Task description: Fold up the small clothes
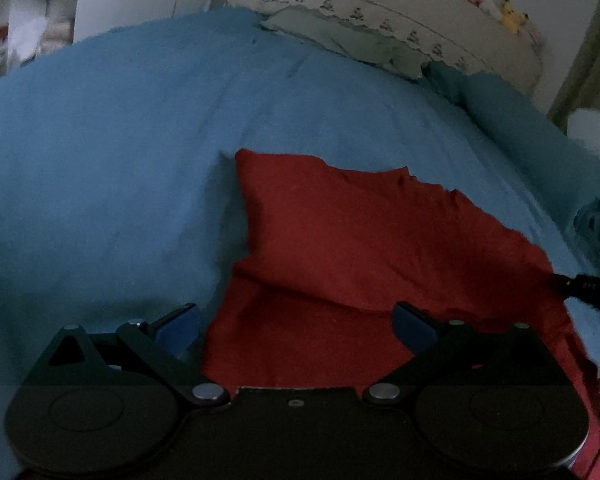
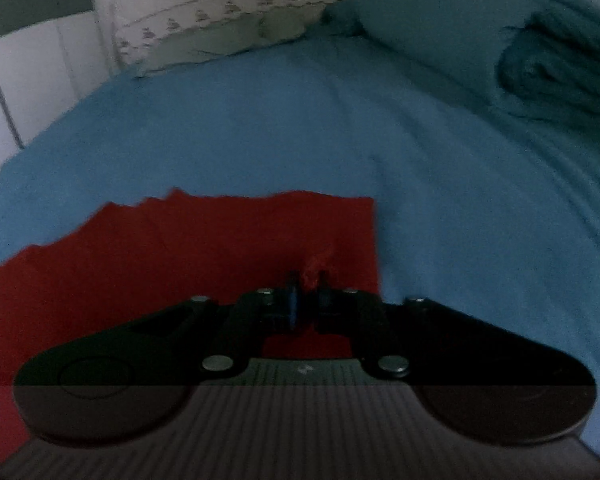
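A red cloth [image 1: 340,240] lies on the blue bedsheet [image 1: 100,160], partly folded with a raised fold across it. My left gripper [image 1: 296,324] is open just above the cloth's near left edge, blue pads wide apart and empty. In the right wrist view the red cloth [image 2: 180,248] spreads to the left. My right gripper [image 2: 306,280] is shut on a small pinch of the cloth near its right edge. The right gripper's tip also shows at the far right of the left wrist view [image 1: 580,284].
A pale embroidered pillow [image 1: 400,12] and a grey-green cloth [image 1: 340,40] lie at the head of the bed. A rolled teal blanket [image 2: 552,76] sits at the right. A white cupboard [image 2: 32,60] stands at the left beyond the bed edge.
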Demonstrator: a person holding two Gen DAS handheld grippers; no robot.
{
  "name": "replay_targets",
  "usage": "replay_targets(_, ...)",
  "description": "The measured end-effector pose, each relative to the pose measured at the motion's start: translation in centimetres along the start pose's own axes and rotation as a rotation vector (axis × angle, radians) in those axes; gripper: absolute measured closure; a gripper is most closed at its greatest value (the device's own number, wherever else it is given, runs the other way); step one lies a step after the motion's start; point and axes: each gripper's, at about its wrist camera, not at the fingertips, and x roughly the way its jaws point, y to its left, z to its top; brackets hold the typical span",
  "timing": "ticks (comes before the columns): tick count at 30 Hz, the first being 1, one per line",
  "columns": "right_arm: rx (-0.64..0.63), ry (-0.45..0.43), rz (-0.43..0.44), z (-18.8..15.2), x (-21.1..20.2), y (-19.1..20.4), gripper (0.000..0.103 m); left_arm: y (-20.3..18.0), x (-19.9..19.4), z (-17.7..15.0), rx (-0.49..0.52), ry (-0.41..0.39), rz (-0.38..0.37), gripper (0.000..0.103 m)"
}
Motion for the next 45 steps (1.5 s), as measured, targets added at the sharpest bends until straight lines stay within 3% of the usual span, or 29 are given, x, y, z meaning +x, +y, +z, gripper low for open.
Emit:
replay_targets(1, -0.016, -0.031, -0.011, -0.1, -0.8, 0.1, 0.038, -0.1, -0.1, -0.1, 0.015, -0.006, 0.008, 0.000)
replay_targets(2, -0.036, -0.082, -0.004, -0.2, -1.4, 0.9, 0.018, -0.2, -0.2, -0.1, 0.027, -0.010, 0.012, 0.000)
replay_targets(3, -0.055, -0.151, 0.013, -0.5, -2.4, 1.1, 0.008, -0.4, -0.2, -0.1, 0.033, -0.013, 0.013, 0.000)
replay_targets(4, -0.074, -0.195, 0.032, -0.8, -3.0, 1.4, 0.007, -0.4, -0.2, -0.2, 0.038, -0.016, 0.014, 0.000)
replay_targets(5, -0.099, -0.203, 0.056, -1.1, -3.3, 1.8, 0.007, -0.4, -0.3, -0.3, 0.040, -0.018, 0.013, 0.000)
replay_targets(8, -0.150, -0.118, 0.098, -1.8, -1.9, 2.8, 0.008, -0.5, 0.0, -0.3, 0.037, -0.012, 0.008, 0.000)
replay_targets(12, -0.092, 0.016, 0.093, -3.1, 1.6, 2.1, 0.009, -1.0, 0.1, -0.4, 0.054, -0.013, 0.016, 0.000)
replay_targets(16, -0.106, 0.003, 0.096, -2.8, 1.2, 2.3, 0.009, -1.5, 0.3, -0.6, 0.104, -0.018, 0.055, 0.000)
replay_targets(21, -0.091, -0.105, 0.191, -0.7, -6.7, 0.9, 0.008, -2.3, -2.7, -0.1, 0.186, -0.082, 0.094, 0.002)
replay_targets(23, -0.114, -0.147, 0.199, -0.1, -10.9, 0.5, 0.007, -3.0, -5.4, 0.0, 0.210, -0.124, 0.139, 0.001)
replay_targets(26, -0.124, -0.176, 0.189, -0.7, -17.3, -0.8, 0.000, -4.1, -10.0, -0.7, 0.217, -0.147, 0.123, 0.000)
replay_targets(34, -0.158, -0.177, 0.157, -8.1, -30.2, -4.4, 0.000, -5.6, -19.5, -7.3, 0.220, -0.039, 0.138, 0.000)
replay_targets(40, -0.136, -0.085, 0.154, -15.7, -33.0, -8.3, 0.000, -3.1, -21.4, -14.5, 0.088, 0.033, 0.113, 0.001)
replay_targets(42, -0.112, -0.055, 0.147, -17.8, -32.8, -9.3, 0.000, -2.3, -20.8, -16.3, 0.051, 0.056, 0.097, 0.008)
replay_targets(45, -0.079, -0.018, 0.115, -20.4, -31.6, -10.2, 0.000, -2.3, -19.8, -18.5, 0.073, 0.077, 0.120, 0.024)
